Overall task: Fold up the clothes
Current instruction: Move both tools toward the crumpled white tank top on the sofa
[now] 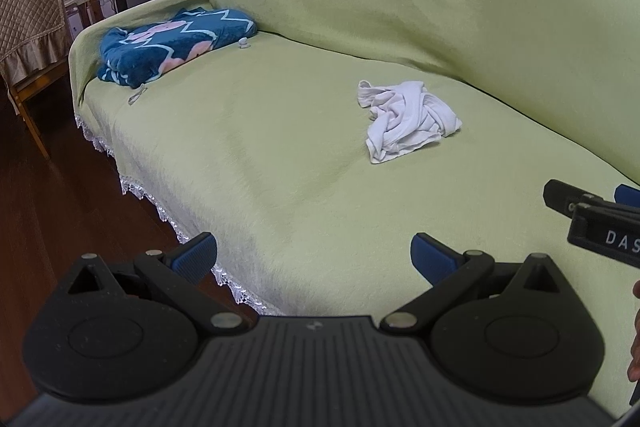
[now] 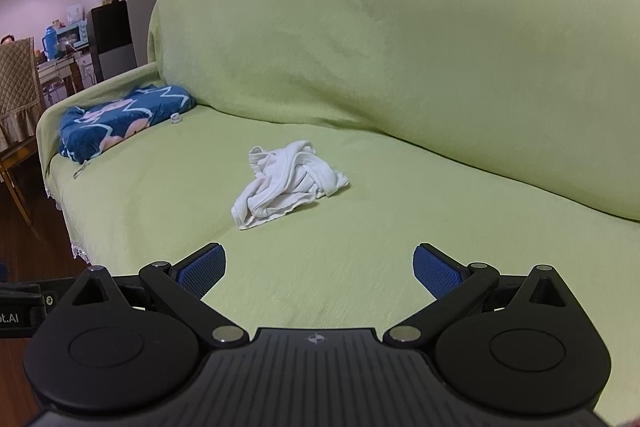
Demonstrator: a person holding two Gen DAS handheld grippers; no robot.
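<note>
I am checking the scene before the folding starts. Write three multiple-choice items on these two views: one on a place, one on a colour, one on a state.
1. Where does the crumpled white cloth garment lie?
A. On the seat of the sofa under the light green cover
B. On the wooden floor
C. On top of the blue patterned fleece blanket

2. What colour are the pads on the fingers of the grippers?
A. Red
B. Blue
C. White

3. How do the left gripper and the right gripper stand?
A. Both shut on the garment
B. One open, one shut
C. Both open and holding nothing

Key: 1 A, the garment sits mid-seat, apart from the blanket at the far end. 2 B, both views show blue textured pads. 3 C, the fingers are spread wide with only sofa cover between them.
</note>
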